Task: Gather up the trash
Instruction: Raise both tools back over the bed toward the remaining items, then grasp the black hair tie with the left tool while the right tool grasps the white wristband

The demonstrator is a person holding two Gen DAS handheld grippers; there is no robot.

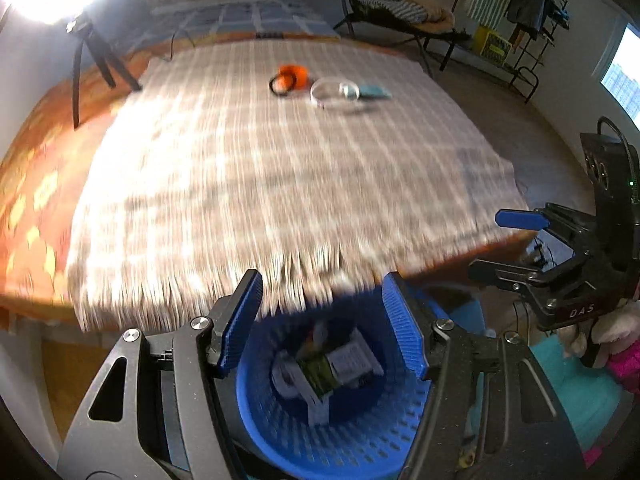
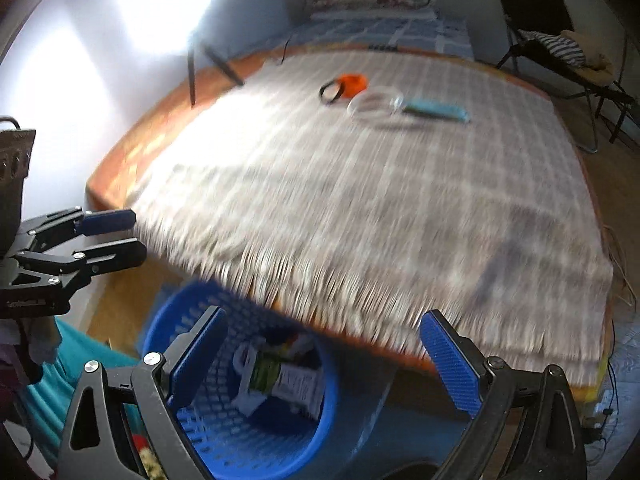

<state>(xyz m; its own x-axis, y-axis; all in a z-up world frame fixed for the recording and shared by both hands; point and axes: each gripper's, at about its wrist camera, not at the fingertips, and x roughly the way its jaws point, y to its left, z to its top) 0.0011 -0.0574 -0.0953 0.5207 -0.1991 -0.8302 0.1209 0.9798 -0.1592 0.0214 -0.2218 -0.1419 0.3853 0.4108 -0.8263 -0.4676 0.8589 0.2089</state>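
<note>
left wrist view: at far left a black tripod stands on the orange bedsheet, and the checked fringed blanket covers the middle of the bed. the left gripper has its blue pads spread wide with nothing between them; the blue perforated basket sits on the floor below the gap, just off the blanket's fringe, and the trash packets lie inside it, under and between the two fingers and clear of both. far up the blanket, well apart from the fingers, lie an orange and black item, a clear plastic lid and a teal wrapper, side by side in a row. at the right edge the right gripper shows from the side, jaws parted and empty. right wrist view: the left gripper sits at the left edge, then the basket with the packets lies low and left, nearer the left finger than the right; the right gripper is wide apart, holding nothing. a folding chair stands at far right. both views are motion blurred.
</note>
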